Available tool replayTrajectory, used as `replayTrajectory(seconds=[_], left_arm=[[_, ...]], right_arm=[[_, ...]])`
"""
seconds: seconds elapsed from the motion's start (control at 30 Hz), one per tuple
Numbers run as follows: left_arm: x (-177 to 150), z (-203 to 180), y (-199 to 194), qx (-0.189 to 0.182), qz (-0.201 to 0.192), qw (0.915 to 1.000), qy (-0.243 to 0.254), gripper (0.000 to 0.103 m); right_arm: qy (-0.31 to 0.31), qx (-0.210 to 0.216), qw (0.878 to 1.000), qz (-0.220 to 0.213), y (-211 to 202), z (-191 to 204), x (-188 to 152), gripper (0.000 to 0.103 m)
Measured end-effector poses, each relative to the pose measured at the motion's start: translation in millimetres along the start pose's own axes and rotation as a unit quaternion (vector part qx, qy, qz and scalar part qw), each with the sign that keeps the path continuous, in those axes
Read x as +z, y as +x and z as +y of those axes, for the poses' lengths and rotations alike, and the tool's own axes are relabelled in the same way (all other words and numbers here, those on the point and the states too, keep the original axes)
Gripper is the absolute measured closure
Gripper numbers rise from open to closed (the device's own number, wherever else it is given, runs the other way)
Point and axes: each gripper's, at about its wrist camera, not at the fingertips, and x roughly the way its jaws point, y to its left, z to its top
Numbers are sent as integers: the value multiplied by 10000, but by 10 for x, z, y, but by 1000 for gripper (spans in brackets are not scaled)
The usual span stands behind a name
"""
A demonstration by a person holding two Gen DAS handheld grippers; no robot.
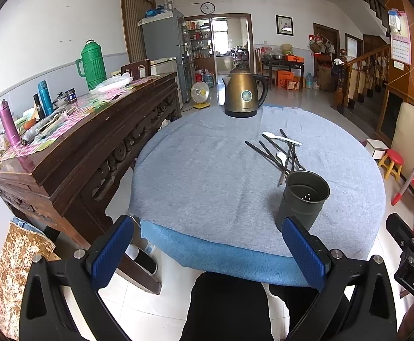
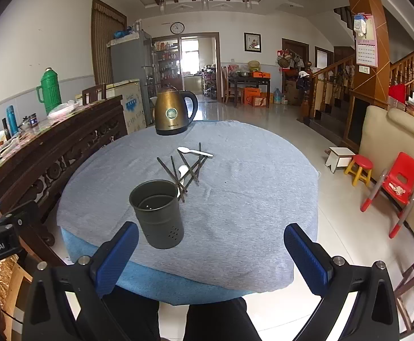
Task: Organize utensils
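Both claws, left (image 1: 207, 250) and right (image 2: 211, 255), hung wide, empty, off tabletop (image 2: 249, 227) near edge. Utensil holder (image 2: 158, 213) sat near that edge; chopsticks (image 2: 188, 170), white spoons (image 2: 194, 151) piled just behind. Best bet imo: pinch one chopstick at free end, drop upright into holder.

Bright daylight pours in through the far doorway (image 2: 190, 48), glaring off the tiled floor (image 2: 278, 119). Shadows stay soft; both fisheye views bend walls and blacken at the corners.

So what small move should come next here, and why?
Probably bring the right gripper forward over the table to the chopsticks. Both grippers are open and hold nothing, the cup is empty, and the chopsticks and spoons lie loose behind it.
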Motion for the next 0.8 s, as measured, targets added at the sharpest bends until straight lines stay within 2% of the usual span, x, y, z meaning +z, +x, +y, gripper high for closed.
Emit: replayTrajectory(seconds=[0.43,0.67,0.8], left_arm=[[274,40,447,106,131,9999,-5,0],[494,73,859,-6,405,9992,-10,0],[682,88,1234,-334,765,9965,-57,0]], right_arm=[[-66,-140,9994,310,382,-56,151,0],[78,48,9982,587,730,-187,342,0],[166,180,9964,814,1024,-328,577,0]])
